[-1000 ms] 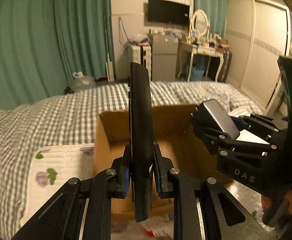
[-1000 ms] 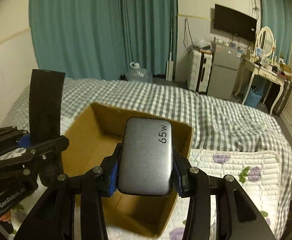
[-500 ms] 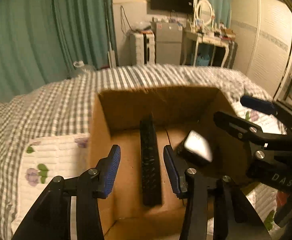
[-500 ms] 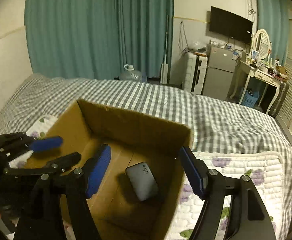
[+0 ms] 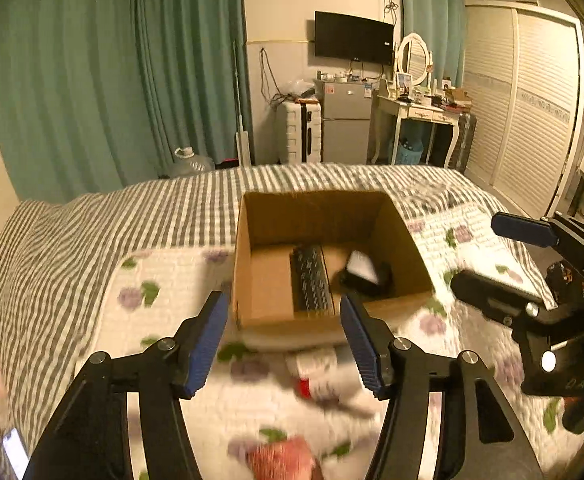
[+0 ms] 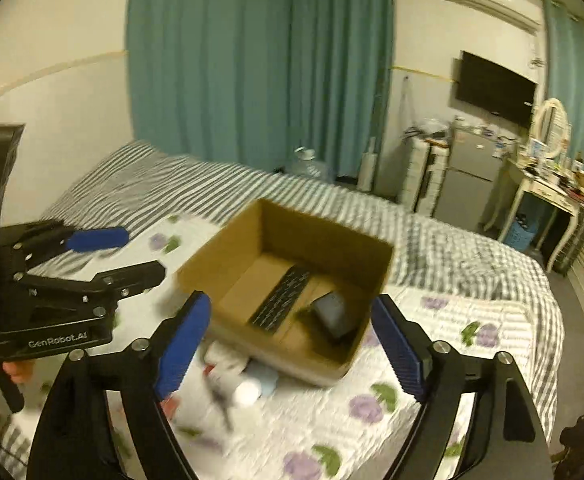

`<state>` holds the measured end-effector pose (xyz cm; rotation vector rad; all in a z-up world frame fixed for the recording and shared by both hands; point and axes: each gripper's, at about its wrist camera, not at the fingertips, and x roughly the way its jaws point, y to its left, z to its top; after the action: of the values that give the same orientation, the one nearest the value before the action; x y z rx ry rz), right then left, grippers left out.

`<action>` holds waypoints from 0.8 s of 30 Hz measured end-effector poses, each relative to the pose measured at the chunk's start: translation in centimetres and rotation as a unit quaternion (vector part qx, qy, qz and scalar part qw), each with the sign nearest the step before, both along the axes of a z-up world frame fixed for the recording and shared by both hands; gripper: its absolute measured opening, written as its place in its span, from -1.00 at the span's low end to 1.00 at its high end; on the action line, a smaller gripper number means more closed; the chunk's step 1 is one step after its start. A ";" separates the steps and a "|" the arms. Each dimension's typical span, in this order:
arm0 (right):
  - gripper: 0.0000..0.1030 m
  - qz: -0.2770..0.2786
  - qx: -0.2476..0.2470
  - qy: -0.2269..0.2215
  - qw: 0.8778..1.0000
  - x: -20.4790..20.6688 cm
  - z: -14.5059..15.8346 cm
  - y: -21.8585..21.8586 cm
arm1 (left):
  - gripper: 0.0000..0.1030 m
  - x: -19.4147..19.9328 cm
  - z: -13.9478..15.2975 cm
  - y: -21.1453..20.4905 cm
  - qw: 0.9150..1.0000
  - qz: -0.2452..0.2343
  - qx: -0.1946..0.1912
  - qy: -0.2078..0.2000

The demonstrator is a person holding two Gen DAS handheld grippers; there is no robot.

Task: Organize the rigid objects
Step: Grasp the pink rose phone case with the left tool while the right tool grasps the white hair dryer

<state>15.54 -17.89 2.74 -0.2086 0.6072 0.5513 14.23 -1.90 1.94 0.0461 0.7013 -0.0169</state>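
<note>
Lying in the cardboard box (image 5: 243, 276), remote (image 5: 310, 282) and charger (image 6: 334, 312) sit beyond both empty, just-widened tongs (image 5: 285, 338) (image 6: 292, 344).

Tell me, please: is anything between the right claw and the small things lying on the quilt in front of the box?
Nothing visible blocks them. The right claw is open and empty; the small items lie on the quilt below it, before the cardboard box.

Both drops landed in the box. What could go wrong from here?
1. Loose small items lie against the cardboard box's near side; the open right gripper may knock them or the box when reaching.
2. The charger leans tilted beside the remote; later drops could land on both.
</note>
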 end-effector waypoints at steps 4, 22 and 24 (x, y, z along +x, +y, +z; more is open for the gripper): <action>0.69 0.055 -0.050 0.039 0.996 -3.1 -4.7 2.4 | 0.21 -2.8 -2.2 0.7 1.000 0.017 0.006 0.017; 0.64 0.149 -0.181 0.140 0.962 -5.2 -18.6 8.2 | 0.21 -5.5 -13.6 5.2 0.989 0.096 -0.022 0.110; 0.42 0.153 -0.165 0.144 0.964 -5.2 -18.4 8.1 | 0.21 -5.4 -13.8 5.2 0.989 0.095 -0.020 0.114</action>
<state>10.38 -9.80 -15.69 -0.5494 0.9598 0.7852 8.80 3.26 -11.88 -0.0620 0.9323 0.1487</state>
